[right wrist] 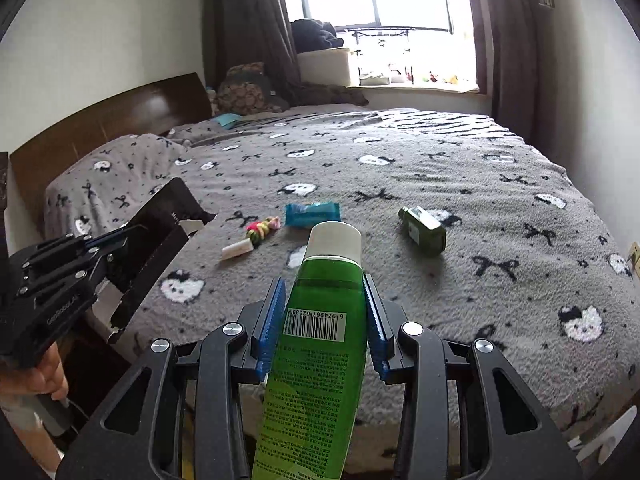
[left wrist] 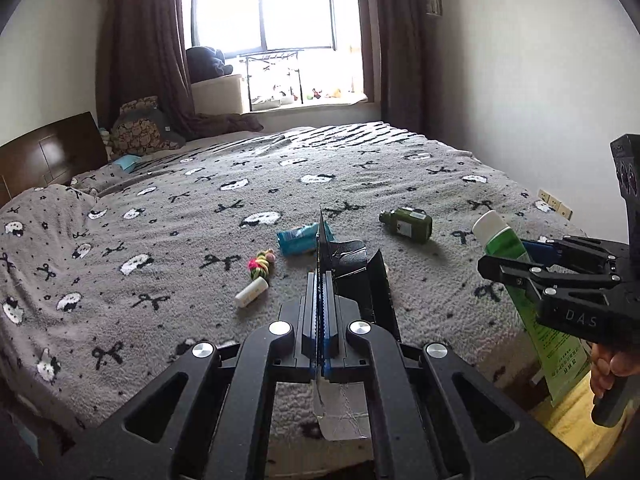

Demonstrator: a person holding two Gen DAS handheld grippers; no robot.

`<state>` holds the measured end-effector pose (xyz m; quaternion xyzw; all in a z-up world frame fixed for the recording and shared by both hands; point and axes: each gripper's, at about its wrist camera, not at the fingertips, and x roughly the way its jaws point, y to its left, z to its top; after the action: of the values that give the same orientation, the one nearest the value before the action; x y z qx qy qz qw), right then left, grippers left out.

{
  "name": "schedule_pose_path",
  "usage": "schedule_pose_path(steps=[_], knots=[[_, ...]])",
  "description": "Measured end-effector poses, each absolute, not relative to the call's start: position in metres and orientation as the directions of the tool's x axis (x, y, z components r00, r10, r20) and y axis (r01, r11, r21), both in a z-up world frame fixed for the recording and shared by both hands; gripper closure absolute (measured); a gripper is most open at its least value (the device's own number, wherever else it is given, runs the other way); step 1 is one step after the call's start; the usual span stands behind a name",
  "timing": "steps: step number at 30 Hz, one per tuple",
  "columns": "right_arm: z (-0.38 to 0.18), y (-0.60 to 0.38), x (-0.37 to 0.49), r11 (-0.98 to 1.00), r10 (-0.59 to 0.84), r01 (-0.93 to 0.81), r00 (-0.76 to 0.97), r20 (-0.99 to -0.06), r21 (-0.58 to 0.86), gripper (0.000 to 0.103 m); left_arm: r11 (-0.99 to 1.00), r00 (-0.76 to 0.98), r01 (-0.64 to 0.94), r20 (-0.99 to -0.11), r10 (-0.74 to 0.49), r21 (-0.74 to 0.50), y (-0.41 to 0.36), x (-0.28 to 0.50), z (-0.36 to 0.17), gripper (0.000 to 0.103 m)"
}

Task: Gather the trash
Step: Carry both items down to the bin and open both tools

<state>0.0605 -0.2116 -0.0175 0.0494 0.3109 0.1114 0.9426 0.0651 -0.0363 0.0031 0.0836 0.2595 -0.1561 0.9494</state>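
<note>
My right gripper (right wrist: 325,312) is shut on a green tube with a white cap (right wrist: 320,332), held above the bed's near edge; the tube also shows in the left wrist view (left wrist: 508,248). My left gripper (left wrist: 320,312) is shut on the rim of an open black bag (left wrist: 368,276), seen from the side in the right wrist view (right wrist: 156,232). On the grey blanket lie a blue wrapper (right wrist: 313,213), a dark green bottle (right wrist: 425,229), a colourful braided item (right wrist: 262,229) and a small white tube (right wrist: 237,249).
The bed (right wrist: 440,160) fills the view, with a wooden headboard (right wrist: 108,120) at left, pillows at the far left, and a window with dark curtains (right wrist: 248,20) behind. A wall runs along the right side.
</note>
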Motion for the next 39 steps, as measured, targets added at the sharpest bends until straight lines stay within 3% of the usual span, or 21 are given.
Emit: schedule_pose_path(steps=[13, 26, 39], knots=[[-0.111, -0.192, -0.003, 0.958, 0.287, -0.196, 0.632, -0.72, 0.209, 0.064, 0.938, 0.687, 0.347, -0.686, -0.24, 0.019, -0.014, 0.003, -0.094, 0.102], [-0.191, -0.164, -0.022, 0.943, 0.322, -0.22, 0.431, -0.843, 0.248, 0.064, 0.938, 0.453, 0.341, -0.862, -0.227, -0.068, -0.01, -0.016, -0.203, 0.102], [-0.263, -0.131, -0.009, 0.94, 0.3, -0.229, 0.209, -0.931, 0.251, 0.064, 0.941, 0.281, 0.329, -0.944, -0.173, -0.075, -0.003, -0.01, -0.279, 0.102]])
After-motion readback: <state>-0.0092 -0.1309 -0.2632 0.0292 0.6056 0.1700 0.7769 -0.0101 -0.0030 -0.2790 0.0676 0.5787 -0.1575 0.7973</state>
